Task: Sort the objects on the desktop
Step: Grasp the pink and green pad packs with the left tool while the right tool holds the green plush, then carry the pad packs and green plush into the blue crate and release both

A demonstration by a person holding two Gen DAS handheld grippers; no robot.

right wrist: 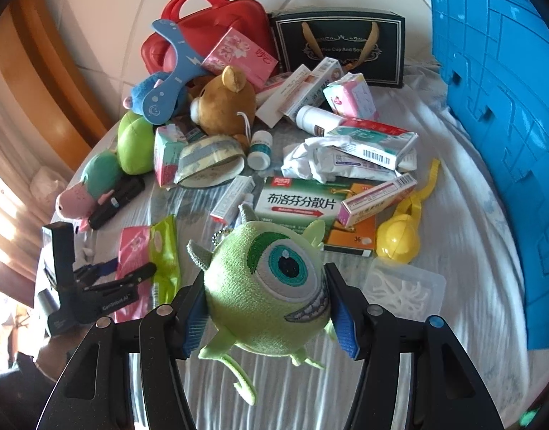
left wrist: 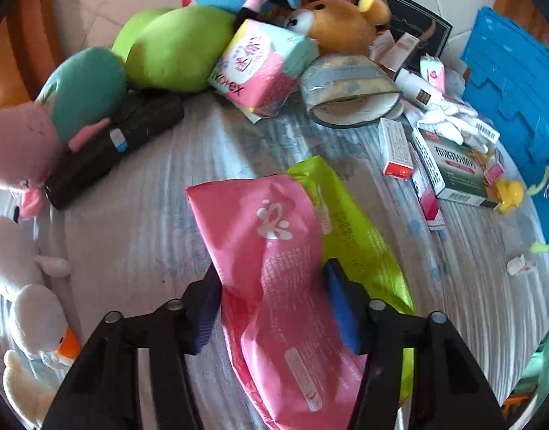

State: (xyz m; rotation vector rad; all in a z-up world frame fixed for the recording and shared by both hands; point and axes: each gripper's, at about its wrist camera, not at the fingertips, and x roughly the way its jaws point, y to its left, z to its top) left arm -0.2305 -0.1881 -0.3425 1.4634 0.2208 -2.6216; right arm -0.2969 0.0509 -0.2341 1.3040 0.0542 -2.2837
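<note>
My left gripper [left wrist: 274,304] is shut on a pink wipes pack [left wrist: 270,251], which lies over a lime green pack [left wrist: 364,243] on the bed. The right wrist view shows that gripper [right wrist: 131,268] at the left, clamped on the pink pack [right wrist: 133,254] beside the green pack [right wrist: 165,254]. My right gripper [right wrist: 267,311] is shut on a green one-eyed monster plush [right wrist: 267,286] and holds it above the sheet. Its limbs show at the right edge of the left wrist view [left wrist: 546,215].
A pile fills the far side: brown bear [right wrist: 220,104], red bag [right wrist: 202,32], dark gift box [right wrist: 338,46], medicine boxes [right wrist: 299,204], white bottles [right wrist: 260,148], tissue packs, pig plush [right wrist: 91,186], black case [right wrist: 116,200]. A blue crate [right wrist: 496,143] stands at right. Yellow toy [right wrist: 399,236], floss bag [right wrist: 403,286].
</note>
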